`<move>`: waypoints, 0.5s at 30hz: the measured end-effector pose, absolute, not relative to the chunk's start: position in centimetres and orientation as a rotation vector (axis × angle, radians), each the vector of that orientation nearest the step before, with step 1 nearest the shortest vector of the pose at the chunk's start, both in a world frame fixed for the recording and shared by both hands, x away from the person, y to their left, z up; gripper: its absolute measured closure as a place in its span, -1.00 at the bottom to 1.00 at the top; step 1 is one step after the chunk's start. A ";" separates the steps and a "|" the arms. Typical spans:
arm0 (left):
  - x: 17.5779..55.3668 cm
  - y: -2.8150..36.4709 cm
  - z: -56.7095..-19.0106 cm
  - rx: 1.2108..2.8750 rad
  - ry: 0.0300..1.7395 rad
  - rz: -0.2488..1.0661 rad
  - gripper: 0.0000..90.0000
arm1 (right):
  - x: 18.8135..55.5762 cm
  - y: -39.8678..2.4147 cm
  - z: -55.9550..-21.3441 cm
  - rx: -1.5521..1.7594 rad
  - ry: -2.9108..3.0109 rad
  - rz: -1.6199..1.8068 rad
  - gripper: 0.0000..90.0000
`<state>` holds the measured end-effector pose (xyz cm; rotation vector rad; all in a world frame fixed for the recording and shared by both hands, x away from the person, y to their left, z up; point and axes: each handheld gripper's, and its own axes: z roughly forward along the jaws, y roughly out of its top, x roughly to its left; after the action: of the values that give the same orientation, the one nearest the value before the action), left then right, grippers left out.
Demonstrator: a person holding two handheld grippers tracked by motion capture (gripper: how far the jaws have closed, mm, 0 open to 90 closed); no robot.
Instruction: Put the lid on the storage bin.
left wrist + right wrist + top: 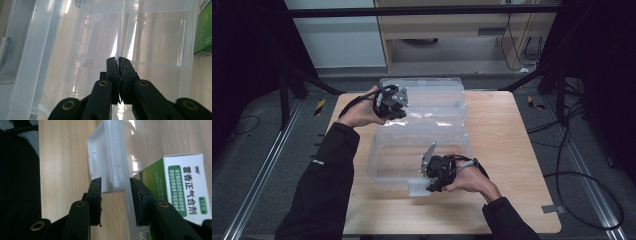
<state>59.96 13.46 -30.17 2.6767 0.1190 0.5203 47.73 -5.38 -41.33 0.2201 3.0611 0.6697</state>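
A clear plastic storage box (379,167) stands on the wooden table with its lid (437,95) swung back. My left gripper (395,114) is at the lid's left end. In the left gripper view it (117,60) is shut on a thin clear edge of the lid (120,30). My right gripper (432,186) is at the box's front wall. In the right gripper view it (115,187) is closed on the white latch (107,157) and the clear wall behind it. A green and white medicine carton (185,180) lies just behind that wall.
The wooden table (507,150) has bare room to the right of the box and along its front edge. The green carton (203,30) also shows past the lid's edge in the left gripper view. Black frame bars and cables lie around the table on the floor.
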 end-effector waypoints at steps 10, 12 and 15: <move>58.1 13.4 -29.5 2.694 0.092 0.522 0.96 | 47.8 -5.3 -41.3 0.228 3.068 0.664 0.43; 57.8 13.4 -29.4 2.694 0.063 0.535 0.96 | 47.8 -5.3 -41.3 0.229 3.067 0.663 0.43; 57.0 13.5 -29.4 2.690 0.067 0.544 0.96 | 47.7 -5.3 -41.3 0.236 3.063 0.660 0.43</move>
<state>57.04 13.45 -29.41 2.6897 0.0670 0.5442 47.70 -5.30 -41.34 0.2356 3.0626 0.6598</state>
